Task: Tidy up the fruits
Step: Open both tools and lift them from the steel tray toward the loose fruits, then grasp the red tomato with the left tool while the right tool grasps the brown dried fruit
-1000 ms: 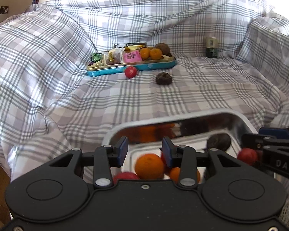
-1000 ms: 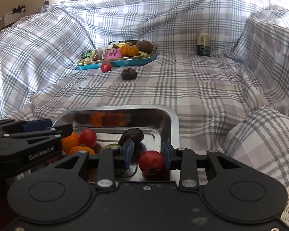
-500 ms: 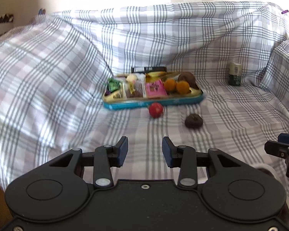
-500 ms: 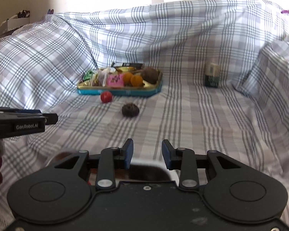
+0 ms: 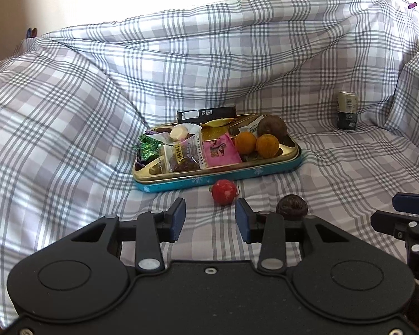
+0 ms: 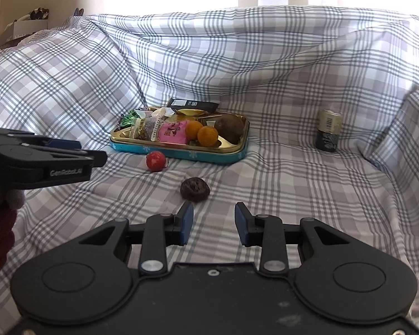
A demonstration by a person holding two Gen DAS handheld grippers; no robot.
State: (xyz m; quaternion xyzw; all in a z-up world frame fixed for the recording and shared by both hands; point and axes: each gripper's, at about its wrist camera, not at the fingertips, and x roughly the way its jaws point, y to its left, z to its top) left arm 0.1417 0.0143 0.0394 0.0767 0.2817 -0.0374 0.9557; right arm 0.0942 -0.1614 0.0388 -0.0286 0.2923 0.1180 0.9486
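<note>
The left tongs (image 5: 209, 217) stand open by a narrow gap with nothing between the blue pads. The right tongs (image 6: 213, 220) likewise show a narrow gap between the pads and grip nothing. Both tongs point downward over the near part of a sofa seat covered by a checked sheet (image 5: 69, 111), and they sit side by side, each visible at the edge of the other's view. The fruits lie at the middle of the seat, far from the tongs. A red fruit (image 5: 224, 191) rests on the sheet just beside the near wall of a teal tray with a gold interior (image 5: 218, 180). A dark wrinkled fruit (image 5: 292, 206) rests on the sheet to the right of the red fruit and nearer to the tongs, apart from the tray. Inside the tray, at its right end, two orange fruits (image 5: 245, 143) (image 5: 267, 145) sit touching each other, with a round brown fruit (image 5: 272, 125) directly behind them. The middle and left of the tray hold wrapped snacks: a pink packet (image 5: 220, 153), a clear packet with dark contents (image 5: 181, 157) and a green foil sweet (image 5: 147, 149). A black packet (image 5: 206, 114) lies at the far edge of the tray. A can (image 5: 347, 110) stands upright on the seat at the far right, well apart from the tray.
</note>
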